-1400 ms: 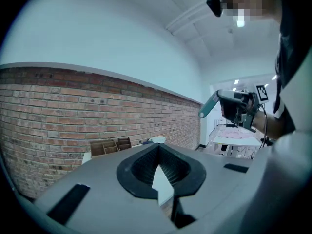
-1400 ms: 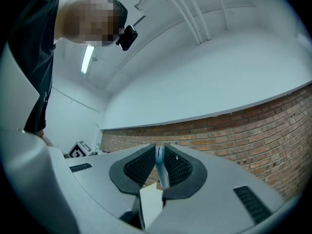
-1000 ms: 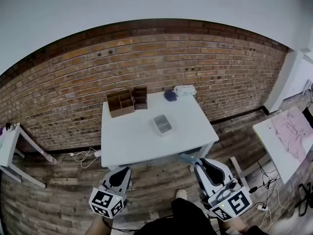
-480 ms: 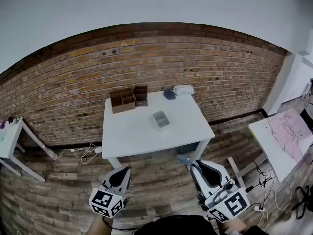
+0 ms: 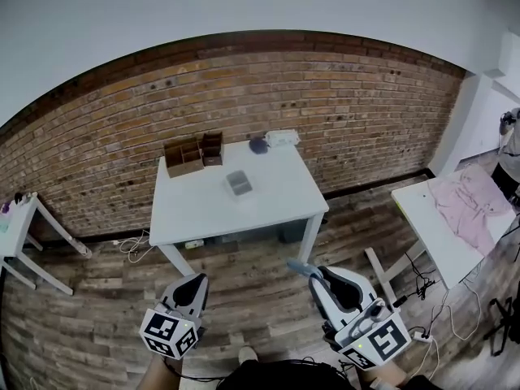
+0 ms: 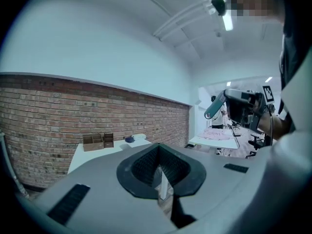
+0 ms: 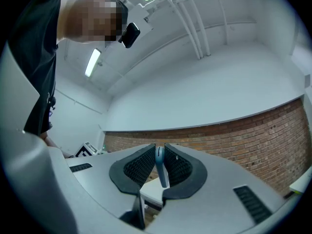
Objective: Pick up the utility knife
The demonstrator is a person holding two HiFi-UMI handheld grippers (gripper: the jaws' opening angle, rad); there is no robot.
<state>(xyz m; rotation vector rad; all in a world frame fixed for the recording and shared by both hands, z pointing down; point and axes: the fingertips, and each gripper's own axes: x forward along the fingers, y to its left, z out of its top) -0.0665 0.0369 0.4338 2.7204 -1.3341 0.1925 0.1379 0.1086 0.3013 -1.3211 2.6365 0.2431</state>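
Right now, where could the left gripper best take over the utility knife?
Probably the utility knife by its free blue end, which sticks out ahead of the right gripper; come from in front, since the rest sits clamped between those jaws.

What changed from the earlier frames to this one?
Both grippers have pulled back from the white table, leaving more floor between. The right gripper stays shut on the blue utility knife and carries it along; the left gripper stays shut and empty. The wooden box and tray on the table have not moved.
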